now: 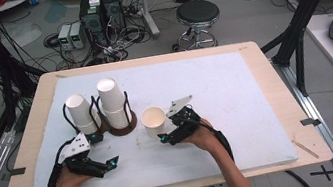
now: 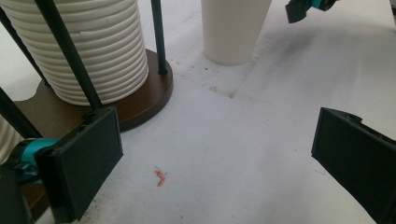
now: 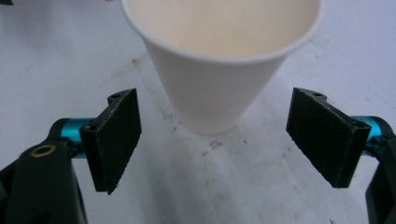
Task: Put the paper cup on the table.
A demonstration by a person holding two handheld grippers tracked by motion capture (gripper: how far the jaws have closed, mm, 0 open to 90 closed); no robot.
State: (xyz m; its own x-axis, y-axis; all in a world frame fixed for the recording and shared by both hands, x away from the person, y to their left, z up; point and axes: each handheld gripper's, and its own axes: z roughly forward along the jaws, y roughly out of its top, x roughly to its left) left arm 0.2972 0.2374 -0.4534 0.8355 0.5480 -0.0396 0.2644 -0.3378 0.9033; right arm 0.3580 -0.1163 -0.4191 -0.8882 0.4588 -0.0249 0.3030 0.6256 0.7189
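The room behind is a cluttered lab — cables, computer boxes and a black stool (image 1: pixel 197 15) on a grey floor — and your work sits on a white mat (image 1: pixel 237 107) covering a wooden table (image 1: pixel 271 64).

You look to be at the approach step. The single paper cup (image 1: pixel 153 121) stands upright and mouth-up near the middle of the mat, just right of the cup holder (image 1: pixel 119 123), a dark round base with thin black posts, set toward the mat's left half with two stacks of upturned cups (image 1: pixel 112 103) in it. Your right gripper (image 1: pixel 164 138) sits just on the near side of the cup, jaws apart and not touching it; in the right gripper view the cup (image 3: pixel 219 70) rises just ahead of the two pads, centred between them. Your left gripper (image 1: pixel 109 162) waits nearer the front-left of the mat, jaws wide apart on nothing.

Next, I judge, you need to ease the right gripper forward so the pads flank the cup wall, then close gently — thin paper will crush.

No brand, label or readable writing shows on any cup or on the holder.
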